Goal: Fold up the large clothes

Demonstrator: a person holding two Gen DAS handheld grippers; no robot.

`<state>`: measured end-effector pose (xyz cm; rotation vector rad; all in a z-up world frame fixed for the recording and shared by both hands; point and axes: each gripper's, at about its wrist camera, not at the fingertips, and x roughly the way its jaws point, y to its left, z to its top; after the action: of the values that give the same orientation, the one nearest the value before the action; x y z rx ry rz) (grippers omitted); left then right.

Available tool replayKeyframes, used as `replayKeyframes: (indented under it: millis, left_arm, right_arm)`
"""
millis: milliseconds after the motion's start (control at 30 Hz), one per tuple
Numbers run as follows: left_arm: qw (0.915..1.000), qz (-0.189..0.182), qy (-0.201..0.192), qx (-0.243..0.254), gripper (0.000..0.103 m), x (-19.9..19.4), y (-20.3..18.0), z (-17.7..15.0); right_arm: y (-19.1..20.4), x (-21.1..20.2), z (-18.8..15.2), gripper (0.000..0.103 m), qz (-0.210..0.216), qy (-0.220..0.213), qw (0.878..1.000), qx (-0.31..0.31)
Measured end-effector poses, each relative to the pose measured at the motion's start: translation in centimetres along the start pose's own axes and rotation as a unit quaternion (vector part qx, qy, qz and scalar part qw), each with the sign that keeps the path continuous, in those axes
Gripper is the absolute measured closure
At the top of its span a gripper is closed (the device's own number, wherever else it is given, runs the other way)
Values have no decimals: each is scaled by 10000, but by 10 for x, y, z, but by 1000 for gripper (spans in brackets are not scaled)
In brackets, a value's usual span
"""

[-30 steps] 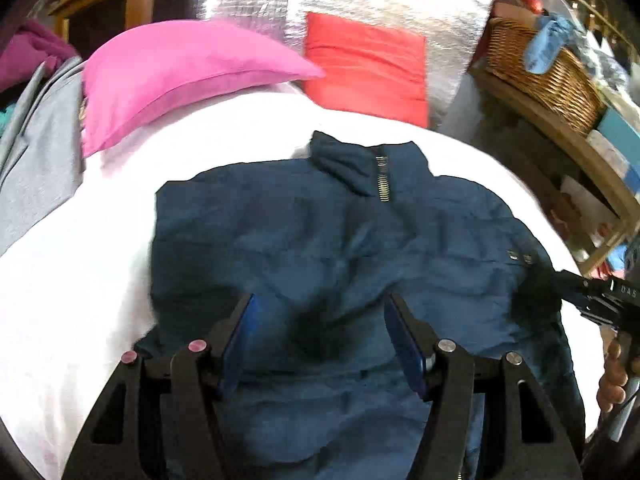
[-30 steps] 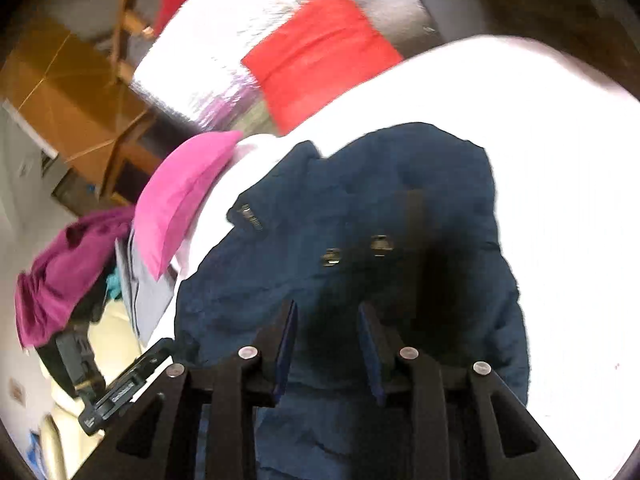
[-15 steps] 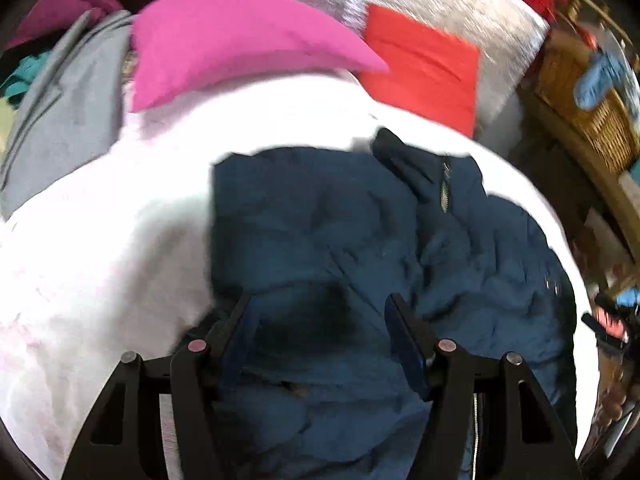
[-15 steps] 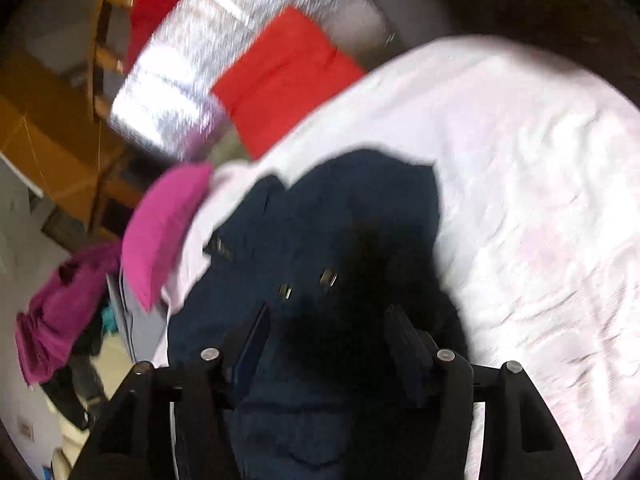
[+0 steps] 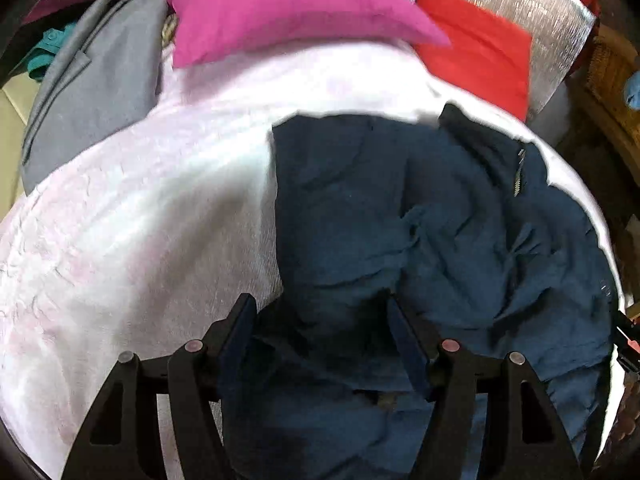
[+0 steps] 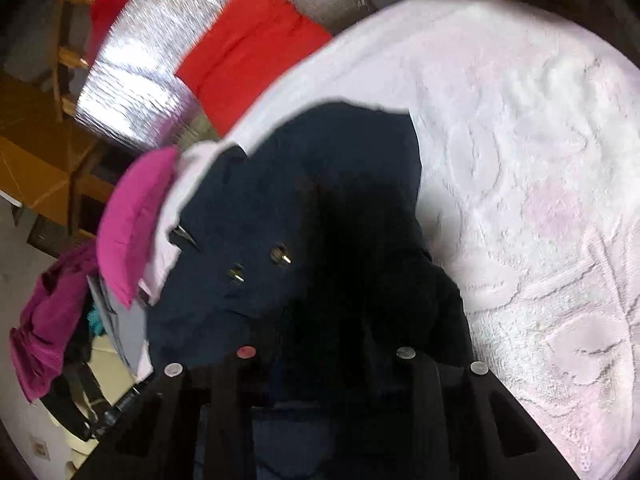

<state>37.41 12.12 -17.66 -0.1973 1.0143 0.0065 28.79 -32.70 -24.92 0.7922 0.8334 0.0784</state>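
Note:
A navy jacket [image 5: 360,208] lies spread, collar up, on a white bedspread [image 5: 140,220]. My left gripper [image 5: 320,320] hangs open just above the jacket's left edge. Cloth lies under its jaws and its blue pads are clear of it. In the right wrist view the jacket [image 6: 320,160] shows two brass snaps. My right gripper [image 6: 326,320] is low on the jacket's right side. Its jaws are closing with dark bunched cloth between them, and that cloth hides the fingertips.
A pink pillow [image 5: 280,12], a red cushion [image 5: 480,52] and a silver quilted panel [image 6: 148,64] line the far side. A grey garment [image 5: 96,80] lies at the left. A wicker basket [image 5: 612,72] stands on the right. White bedspread [image 6: 520,160] stretches right of the jacket.
The left gripper has slid left and down toward the jacket's left edge. The right gripper spread wide, then narrowed again as it sank into the jacket's right side.

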Motion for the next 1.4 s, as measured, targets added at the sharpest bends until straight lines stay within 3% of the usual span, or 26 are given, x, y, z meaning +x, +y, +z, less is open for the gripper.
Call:
replayKeyframes:
  millis: [167, 267, 367, 467, 600, 800, 967, 1067, 1167, 1400]
  left_arm:
    - [9982, -232, -535, 138, 33, -31, -13, 3]
    - [9970, -294, -567, 427, 31, -28, -30, 2]
    - [9923, -43, -437, 1154, 30, 2, -52, -4]
    - [9891, 276, -297, 1415, 27, 22, -63, -10]
    - [9879, 275, -394, 1473, 26, 14, -68, -11]
    - [9854, 119, -576, 1601, 26, -5, -77, -21]
    - [9785, 295, -652, 1935, 26, -2, -91, -37]
    - [9747, 479, -684, 2075, 26, 1, -99, -44]
    - [9728, 529, -733, 2132, 26, 2, -100, -47]
    - [9726, 487, -752, 2147, 26, 1, -99, -47]
  right_arm:
    - [7, -17, 15, 66, 368, -611, 9975, -22]
    - [3, -6, 22, 66, 371, -716, 9967, 91]
    - [-5, 18, 34, 66, 319, -564, 9975, 271]
    - [-16, 33, 37, 68, 222, -316, 9986, 373]
    - [-12, 17, 37, 66, 346, -396, 9979, 374]
    - [21, -14, 13, 66, 499, -521, 9973, -144]
    - [46, -5, -18, 66, 383, -59, 9978, -547]
    - [51, 21, -32, 66, -87, 374, 9969, -680]
    - [53, 27, -36, 66, -232, 431, 9970, -602]
    - [96, 18, -40, 66, 414, 151, 9938, -1019]
